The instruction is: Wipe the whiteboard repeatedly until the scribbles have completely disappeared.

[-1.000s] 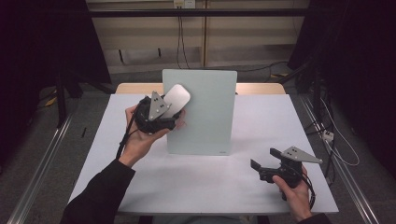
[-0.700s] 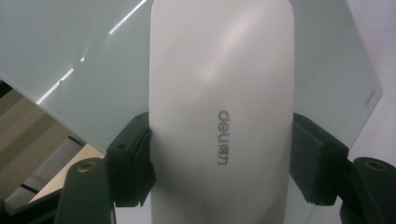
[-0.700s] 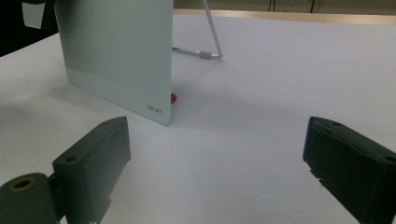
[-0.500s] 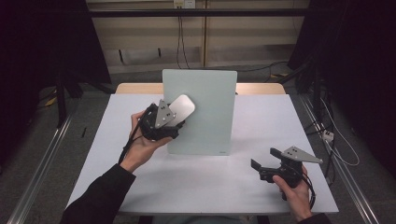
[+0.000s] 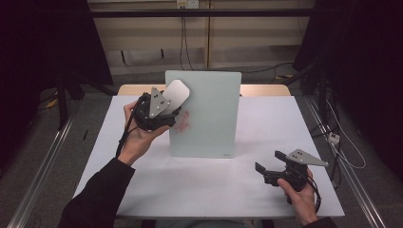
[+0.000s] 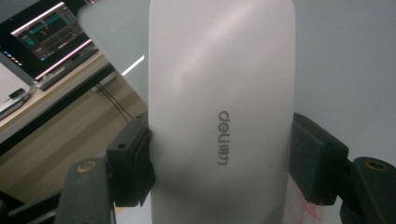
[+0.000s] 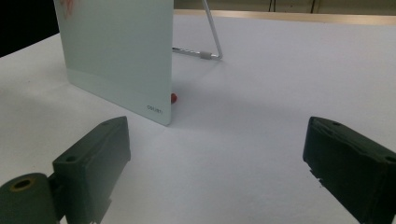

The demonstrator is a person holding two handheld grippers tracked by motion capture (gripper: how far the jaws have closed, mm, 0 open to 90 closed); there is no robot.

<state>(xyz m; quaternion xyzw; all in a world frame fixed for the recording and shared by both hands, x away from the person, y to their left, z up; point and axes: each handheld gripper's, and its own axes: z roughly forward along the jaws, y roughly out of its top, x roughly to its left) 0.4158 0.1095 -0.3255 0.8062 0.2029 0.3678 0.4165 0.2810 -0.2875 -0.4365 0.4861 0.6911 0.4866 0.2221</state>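
A white eraser (image 6: 222, 107) is clamped between the jaws of the left gripper (image 5: 159, 114) and held against the upper left of a pale glass board (image 5: 209, 118) standing on the white table (image 5: 190, 180). Red marks (image 5: 183, 121) on the board are partly hidden by the gripper. The eraser's bottom end is cut off in the left gripper view. The right gripper (image 5: 271, 172) is held low over the table, jaws wide apart.

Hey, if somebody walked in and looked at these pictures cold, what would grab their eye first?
Probably the pale glass board standing upright mid-table, with red scribbles near its left edge. Next, the left gripper, raised against that edge, clamping a white oblong eraser printed "deli". The right gripper sits open and empty over the white table at front right.
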